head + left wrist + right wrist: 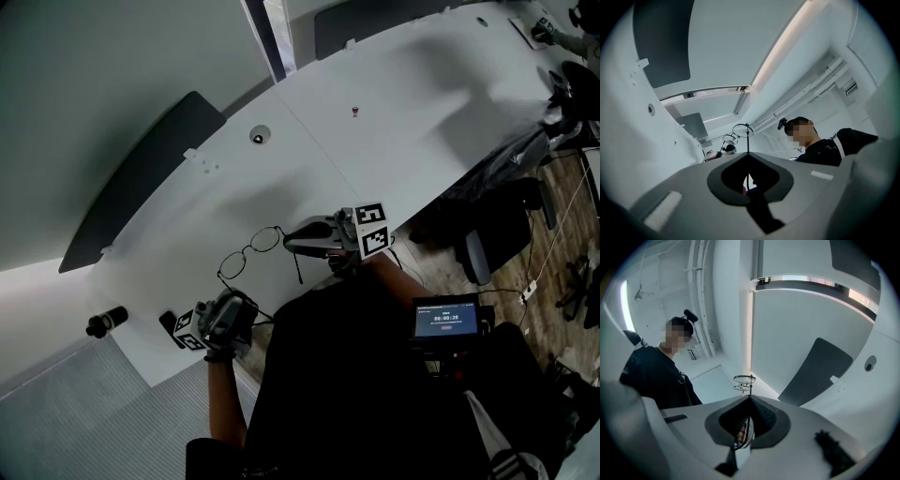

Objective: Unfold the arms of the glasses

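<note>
Thin black round-lens glasses hang just above the white table, held between both grippers. My right gripper is shut on one arm of the glasses beside the nearer lens. Down and to the left, my left gripper is shut on the other arm. In the left gripper view the jaws of the left gripper meet on a thin rod that runs up to the glasses. The right gripper view shows the right gripper pinching a thin arm below the glasses.
A round grommet and a small red object lie farther out on the table. A dark panel lines its left edge. A black cylinder sits on a lower surface at left. An office chair stands at right.
</note>
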`<state>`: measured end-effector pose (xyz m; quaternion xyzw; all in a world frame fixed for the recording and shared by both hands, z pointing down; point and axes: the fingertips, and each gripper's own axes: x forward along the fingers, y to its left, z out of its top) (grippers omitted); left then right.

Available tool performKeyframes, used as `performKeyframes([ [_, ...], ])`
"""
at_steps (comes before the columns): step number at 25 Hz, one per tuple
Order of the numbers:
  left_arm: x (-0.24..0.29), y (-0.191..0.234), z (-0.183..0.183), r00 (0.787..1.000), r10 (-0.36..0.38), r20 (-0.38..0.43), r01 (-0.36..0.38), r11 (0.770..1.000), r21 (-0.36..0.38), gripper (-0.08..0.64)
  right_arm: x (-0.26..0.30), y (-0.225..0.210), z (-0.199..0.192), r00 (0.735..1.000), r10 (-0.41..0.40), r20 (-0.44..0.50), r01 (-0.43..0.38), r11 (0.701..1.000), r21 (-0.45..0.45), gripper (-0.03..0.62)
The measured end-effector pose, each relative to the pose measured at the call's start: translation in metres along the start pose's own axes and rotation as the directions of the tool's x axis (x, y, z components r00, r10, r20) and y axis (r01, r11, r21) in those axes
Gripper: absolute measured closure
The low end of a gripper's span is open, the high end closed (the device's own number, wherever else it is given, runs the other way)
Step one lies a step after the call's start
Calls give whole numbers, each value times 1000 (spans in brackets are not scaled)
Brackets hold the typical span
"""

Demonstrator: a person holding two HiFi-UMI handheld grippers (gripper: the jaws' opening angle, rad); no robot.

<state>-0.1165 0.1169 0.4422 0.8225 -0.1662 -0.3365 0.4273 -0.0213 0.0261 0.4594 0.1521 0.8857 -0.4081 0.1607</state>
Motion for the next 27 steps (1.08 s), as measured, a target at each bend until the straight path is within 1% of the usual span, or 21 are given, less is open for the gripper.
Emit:
performKeyframes([
  [5, -2, -1, 0, 1000, 6, 9, -6, 1000, 3, 552, 2, 3, -1, 1000, 9, -8, -9, 1000, -1, 583],
  [18, -4, 3, 0, 1000, 17, 19, -17, 1000, -4, 552, 0, -6, -6, 999, -22, -23, 22, 1000, 16, 581],
  [27, -8, 4, -2, 999, 22, 24, -21, 1000, -20, 552, 1, -8, -10, 999, -27, -29, 28, 999, 41, 581],
])
